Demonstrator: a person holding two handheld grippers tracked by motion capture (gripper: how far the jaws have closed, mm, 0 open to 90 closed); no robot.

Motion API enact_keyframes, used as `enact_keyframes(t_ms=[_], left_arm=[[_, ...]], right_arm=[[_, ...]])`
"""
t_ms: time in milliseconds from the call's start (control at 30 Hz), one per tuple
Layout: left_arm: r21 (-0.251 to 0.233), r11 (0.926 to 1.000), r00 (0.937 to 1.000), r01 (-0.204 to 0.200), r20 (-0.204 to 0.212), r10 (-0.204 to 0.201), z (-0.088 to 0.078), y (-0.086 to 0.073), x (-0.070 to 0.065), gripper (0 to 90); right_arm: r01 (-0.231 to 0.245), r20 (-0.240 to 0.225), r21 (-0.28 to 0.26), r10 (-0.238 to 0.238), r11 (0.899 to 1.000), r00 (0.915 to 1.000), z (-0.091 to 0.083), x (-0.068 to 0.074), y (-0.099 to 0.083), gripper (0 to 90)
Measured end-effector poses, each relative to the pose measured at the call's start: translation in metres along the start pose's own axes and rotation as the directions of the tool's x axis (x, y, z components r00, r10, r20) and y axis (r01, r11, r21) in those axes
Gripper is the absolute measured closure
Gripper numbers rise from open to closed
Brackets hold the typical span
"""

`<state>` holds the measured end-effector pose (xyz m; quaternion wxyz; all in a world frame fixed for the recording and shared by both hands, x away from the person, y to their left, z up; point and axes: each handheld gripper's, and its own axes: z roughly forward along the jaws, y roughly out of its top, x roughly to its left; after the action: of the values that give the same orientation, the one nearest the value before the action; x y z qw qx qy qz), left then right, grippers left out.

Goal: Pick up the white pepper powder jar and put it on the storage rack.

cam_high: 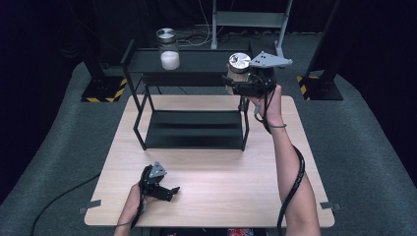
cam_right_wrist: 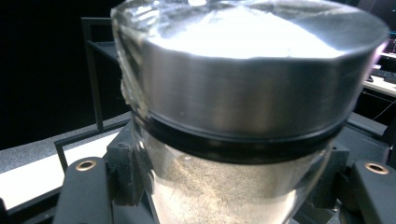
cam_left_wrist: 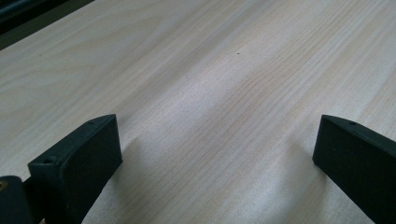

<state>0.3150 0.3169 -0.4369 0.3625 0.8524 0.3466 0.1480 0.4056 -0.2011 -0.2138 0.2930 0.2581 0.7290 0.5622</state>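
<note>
A glass jar [cam_high: 237,69] with a silver lid and tan powder inside is held at the right end of the black rack's top shelf [cam_high: 196,61]. My right gripper [cam_high: 244,83] is shut on this jar; in the right gripper view the jar [cam_right_wrist: 243,116] stands upright between the jaws. A second glass jar [cam_high: 168,49] with white powder stands on the top shelf, left of middle. My left gripper [cam_high: 171,192] rests low over the table near its front edge, open, with bare wood between its fingers [cam_left_wrist: 79,163].
The black two-tier rack [cam_high: 192,129] stands on the far half of the wooden table [cam_high: 221,177]. Black stands with yellow-striped feet [cam_high: 103,91] sit on the floor at both sides behind the table. A cable trails from each gripper.
</note>
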Motion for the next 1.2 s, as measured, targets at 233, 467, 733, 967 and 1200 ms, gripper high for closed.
enact_keyframes(t_ms=[233,467,733,967,1200], left_arm=[[0.0,1.0,1.0,0.0,0.0,0.0,0.0,0.0,0.0,0.5],[0.0,1.0,1.0,0.0,0.0,0.0,0.0,0.0,0.0,0.5],[-0.001,1.0,1.0,0.0,0.001,0.0,0.0,0.0,0.0,0.6],[-0.001,1.0,1.0,-0.001,0.0,0.001,0.0,0.0,0.0,0.6],[0.0,1.0,1.0,-0.001,0.001,0.001,0.0,0.0,0.0,0.6]], right_arm=[[-0.002,-0.001,-0.004,0.002,1.0,1.0,0.0,-0.004,0.007,30.3],[-0.003,0.002,-0.005,0.003,1.0,1.0,0.003,-0.006,0.014,30.3],[-0.011,0.004,-0.004,0.011,1.0,0.9999,0.01,-0.01,0.021,30.3],[-0.016,0.007,0.005,0.016,1.0,0.9998,0.019,-0.013,0.028,30.3],[-0.028,0.018,0.01,0.028,1.0,0.9995,0.027,-0.017,0.033,30.3]])
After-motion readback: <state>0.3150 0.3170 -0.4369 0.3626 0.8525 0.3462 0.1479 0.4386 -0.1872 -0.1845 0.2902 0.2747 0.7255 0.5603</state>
